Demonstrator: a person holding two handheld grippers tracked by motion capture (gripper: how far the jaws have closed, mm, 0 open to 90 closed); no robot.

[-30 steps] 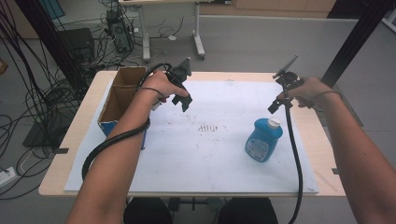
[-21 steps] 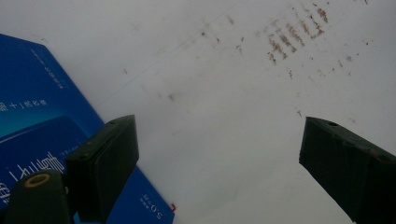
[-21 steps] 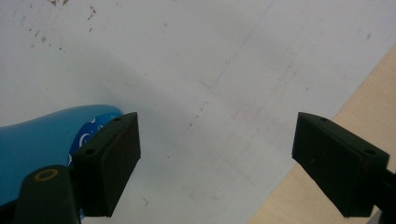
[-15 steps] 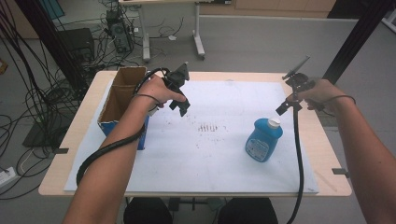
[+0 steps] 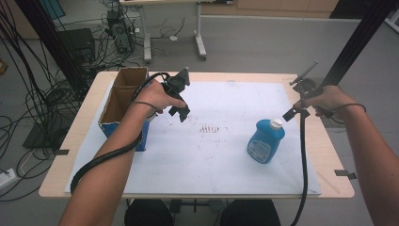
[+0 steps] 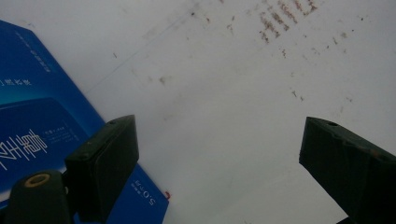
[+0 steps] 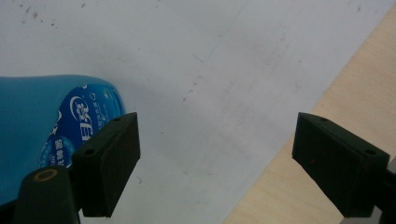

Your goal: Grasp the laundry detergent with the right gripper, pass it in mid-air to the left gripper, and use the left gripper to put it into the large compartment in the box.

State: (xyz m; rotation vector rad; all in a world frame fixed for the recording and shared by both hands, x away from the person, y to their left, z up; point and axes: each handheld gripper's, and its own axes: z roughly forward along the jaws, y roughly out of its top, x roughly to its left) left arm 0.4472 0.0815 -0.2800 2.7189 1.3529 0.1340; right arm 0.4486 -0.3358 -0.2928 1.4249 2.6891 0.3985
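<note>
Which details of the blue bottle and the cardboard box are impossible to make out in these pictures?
- Blue bottle: label text too small in the high view; in the right gripper view the frame edge and one jaw cut it off.
- Cardboard box: its inside is hidden by its own walls and the left forearm in the high view.

One blue bottle (image 5: 266, 141) with a white cap stands on the table; the right gripper view shows the same bottle (image 7: 51, 126). One cardboard box (image 5: 123, 101), open at the top and divided into two compartments, sits at the table's left edge; its blue printed side (image 6: 32, 121) appears in the left gripper view. One white sheet (image 5: 211, 165) covers one wooden table (image 5: 331, 155). Two hand-held grippers are present, the left gripper (image 5: 181, 110) and the right gripper (image 5: 291, 112), each with two black jaws and one trailing cable. Two forearms enter from below. One patch of brown marks (image 5: 209, 128) lies on the sheet.
</note>
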